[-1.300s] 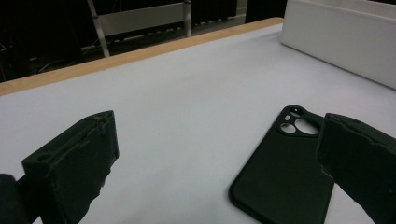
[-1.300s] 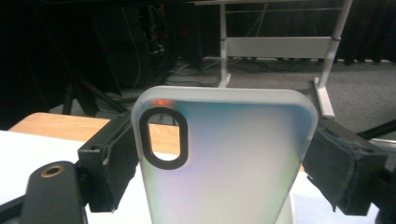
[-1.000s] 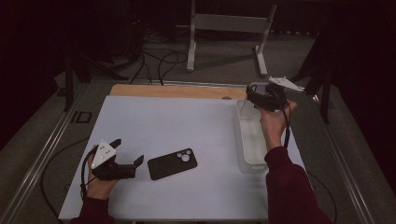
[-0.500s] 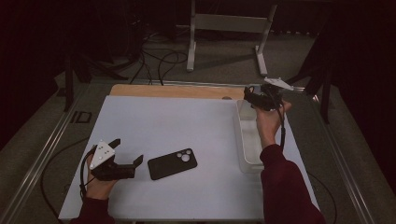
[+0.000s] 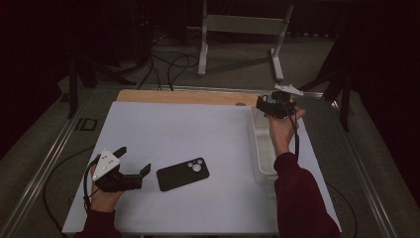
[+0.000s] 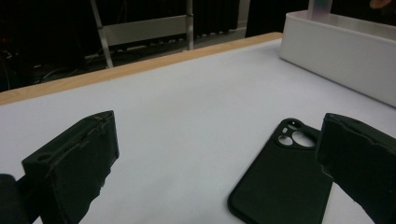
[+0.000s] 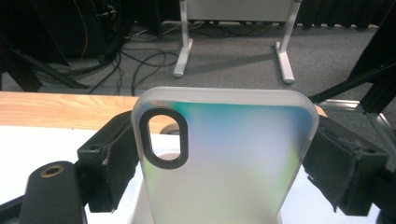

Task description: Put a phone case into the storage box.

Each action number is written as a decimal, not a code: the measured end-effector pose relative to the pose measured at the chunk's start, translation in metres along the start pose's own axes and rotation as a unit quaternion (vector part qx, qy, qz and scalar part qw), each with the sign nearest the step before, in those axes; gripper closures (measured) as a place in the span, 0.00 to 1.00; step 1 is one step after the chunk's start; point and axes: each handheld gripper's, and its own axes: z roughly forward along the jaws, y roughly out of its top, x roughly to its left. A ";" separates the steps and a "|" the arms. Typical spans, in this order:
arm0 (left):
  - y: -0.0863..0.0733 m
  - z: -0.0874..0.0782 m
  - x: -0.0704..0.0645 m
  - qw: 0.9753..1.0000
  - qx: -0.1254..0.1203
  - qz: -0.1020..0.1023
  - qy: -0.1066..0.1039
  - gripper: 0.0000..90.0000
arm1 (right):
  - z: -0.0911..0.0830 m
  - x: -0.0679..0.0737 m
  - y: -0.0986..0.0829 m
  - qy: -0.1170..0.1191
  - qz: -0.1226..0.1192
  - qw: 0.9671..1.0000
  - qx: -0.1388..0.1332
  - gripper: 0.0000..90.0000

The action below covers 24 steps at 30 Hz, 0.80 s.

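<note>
- Currently, a person sits at the near edge of a white-covered table, holding a two-jaw gripper in each hand.
- At the far right, the right gripper is raised above the far end of a long white bin that lies along the table's right side.
- Its fingers pinch a frosted translucent phone case by its two long edges. The case stands upright, with an oval camera cut-out near its top left and a faint green-blue sheen.
- Whether the case is coming out of the bin or going into it cannot be told; it hangs over the bin's far end.
- At the near left, the left gripper rests low by the table, its fingers spread wide and holding nothing.
- Just to its right, a black phone case lies flat on the table, back up, camera holes towards the far right. One finger sits close beside it; touching or not is unclear.
- By my judgement, the work is partway: one case is gripped and in the air, while the black one is not yet grasped and looks to be next.
- Beyond the far edge stand a grey metal frame and loose floor cables.
</note>
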 end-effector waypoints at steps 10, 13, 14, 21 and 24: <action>0.000 0.000 0.000 1.000 0.000 0.000 -0.001 0.00 | 0.011 0.001 -0.006 -0.003 0.005 1.000 0.027 0.18; 0.000 0.000 0.000 1.000 0.000 0.000 -0.001 0.00 | 0.015 0.000 -0.008 -0.003 0.010 0.999 0.036 0.18; 0.000 0.000 0.000 1.000 0.000 0.000 -0.001 0.00 | 0.016 0.000 -0.009 -0.003 0.013 0.999 0.037 0.18; 0.000 0.000 0.000 1.000 0.000 0.000 -0.002 0.00 | 0.022 0.002 -0.012 -0.006 0.004 0.999 0.053 0.18; 0.000 0.000 0.000 1.000 -0.001 -0.001 -0.002 0.00 | 0.025 0.003 -0.014 -0.005 0.002 0.998 0.055 0.18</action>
